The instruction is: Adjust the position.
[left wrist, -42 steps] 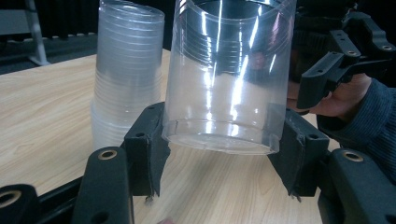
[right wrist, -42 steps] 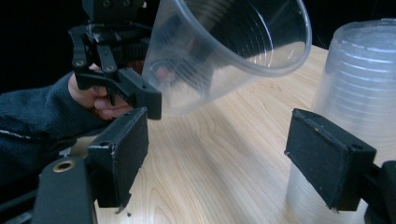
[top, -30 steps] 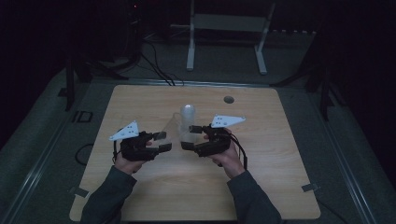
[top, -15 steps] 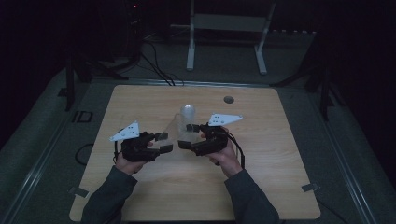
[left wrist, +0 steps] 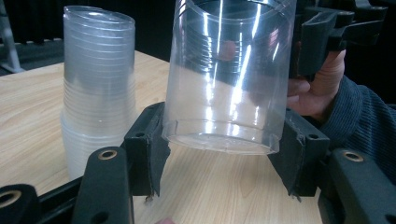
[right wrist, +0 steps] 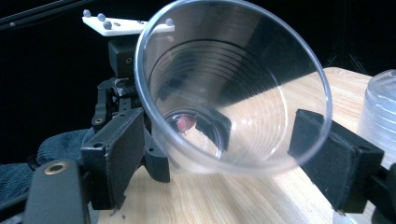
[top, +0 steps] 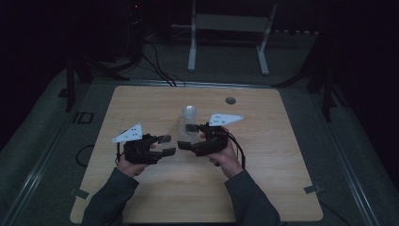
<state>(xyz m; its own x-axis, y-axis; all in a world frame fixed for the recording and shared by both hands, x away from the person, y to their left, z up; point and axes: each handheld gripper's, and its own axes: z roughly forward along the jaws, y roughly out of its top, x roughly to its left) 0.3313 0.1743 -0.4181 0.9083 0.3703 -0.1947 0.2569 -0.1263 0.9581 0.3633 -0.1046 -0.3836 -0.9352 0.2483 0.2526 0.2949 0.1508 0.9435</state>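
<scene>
A clear plastic cup (left wrist: 224, 84) lies on its side in the air between my two grippers (top: 181, 135). My left gripper (left wrist: 219, 154) is shut on the cup's base, one pad on each side of it. The cup's open mouth (right wrist: 243, 93) faces my right gripper (right wrist: 219, 140), whose pads (right wrist: 116, 149) lie against the wall just behind the rim. Both grippers sit close together over the middle of the wooden table (top: 282, 179), left gripper (top: 165, 145) and right gripper (top: 186, 136) tip to tip.
An upside-down stack of several clear cups (left wrist: 98, 93) stands on the table just behind the grippers (top: 189, 113). A small round dark hole (top: 230, 100) lies near the far edge. Cables and a white metal stand (top: 230, 28) are on the floor beyond.
My right hand has edged a little left towards the left gripper. The left hand and the cup stack have stayed where they were.
</scene>
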